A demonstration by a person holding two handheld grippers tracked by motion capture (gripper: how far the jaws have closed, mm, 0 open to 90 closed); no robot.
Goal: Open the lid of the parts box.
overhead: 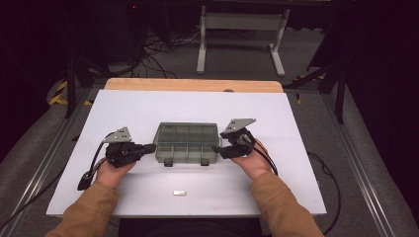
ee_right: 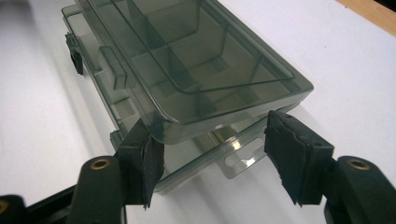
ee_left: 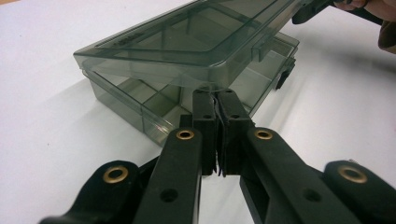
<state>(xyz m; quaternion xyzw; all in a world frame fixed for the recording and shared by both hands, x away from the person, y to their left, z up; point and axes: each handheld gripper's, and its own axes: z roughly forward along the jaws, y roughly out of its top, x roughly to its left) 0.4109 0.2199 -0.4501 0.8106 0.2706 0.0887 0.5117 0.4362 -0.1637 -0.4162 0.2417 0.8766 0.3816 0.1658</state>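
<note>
**Inspector:** Where is the organizer box (overhead: 187,142)?

**Assistant:** It sits on the white surface (overhead: 148,106), about midway between the left and right edges and somewhat nearer the near edge than the far one. It is smoky, see-through plastic with divided compartments. Its lid (ee_left: 187,35) is raised off the base, with a gap along the front; two dark latches hang at the front wall.

**Inspector:** Left gripper (overhead: 148,147)?

**Assistant:** It is at the box's left end. In the left gripper view its jaws are pressed together with only a sliver between the pads, the tips up against the box just under the raised lid. Whether they pinch any plastic, I cannot tell.

**Inspector:** Right gripper (overhead: 216,147)?

**Assistant:** It is at the box's right end. In the right gripper view the jaws stand moderately apart, one on either side of that end. One pad lies against the lid's corner; the other stands clear of the plastic. Nothing is clamped.

**Inspector:** Anything else on the surface?

**Assistant:** A small pale piece (overhead: 180,192) lies near the near edge, well apart from the box.
</note>
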